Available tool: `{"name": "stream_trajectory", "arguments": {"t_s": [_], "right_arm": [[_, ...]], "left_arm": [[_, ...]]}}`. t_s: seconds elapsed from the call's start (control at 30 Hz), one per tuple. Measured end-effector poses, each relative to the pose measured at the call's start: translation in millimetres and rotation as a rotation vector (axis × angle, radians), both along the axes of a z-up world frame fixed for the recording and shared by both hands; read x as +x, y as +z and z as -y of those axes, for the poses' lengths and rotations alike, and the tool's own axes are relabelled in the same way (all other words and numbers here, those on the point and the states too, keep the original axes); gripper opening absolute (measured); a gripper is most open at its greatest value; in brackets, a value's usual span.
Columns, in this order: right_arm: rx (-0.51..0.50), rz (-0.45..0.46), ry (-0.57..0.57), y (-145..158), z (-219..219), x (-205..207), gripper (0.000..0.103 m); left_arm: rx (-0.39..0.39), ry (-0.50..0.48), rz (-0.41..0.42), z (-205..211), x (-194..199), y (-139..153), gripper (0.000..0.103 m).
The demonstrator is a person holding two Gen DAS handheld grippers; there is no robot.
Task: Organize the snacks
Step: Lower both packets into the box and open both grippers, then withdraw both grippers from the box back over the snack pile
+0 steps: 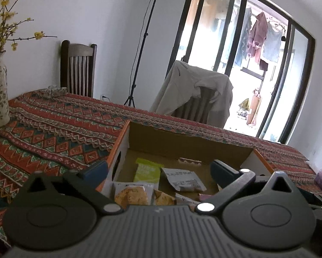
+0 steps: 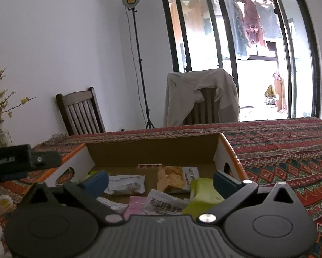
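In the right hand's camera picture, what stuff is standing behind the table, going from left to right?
Flower vase → dark wooden chair → lamp stand → chair with a beige jacket draped over it → glass doors.

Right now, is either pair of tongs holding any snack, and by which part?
Nothing is held. The left tongs and right tongs both stand open above the box, no packet between their pads.
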State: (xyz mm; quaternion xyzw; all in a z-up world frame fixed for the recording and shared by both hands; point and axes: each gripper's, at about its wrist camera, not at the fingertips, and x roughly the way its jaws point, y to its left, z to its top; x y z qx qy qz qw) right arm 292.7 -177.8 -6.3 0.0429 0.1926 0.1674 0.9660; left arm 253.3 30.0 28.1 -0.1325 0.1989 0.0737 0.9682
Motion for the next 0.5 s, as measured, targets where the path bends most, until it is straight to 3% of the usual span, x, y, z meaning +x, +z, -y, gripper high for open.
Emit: {"name": "stream_trajectory", "arguments": {"t_s": [0.5], "right_arm": [[0.013,0.061,-0.004,12,4,-6,0.103]], "left_arm": [[-0.007,0.004,0.046,3,-4,7,0.103]]}}
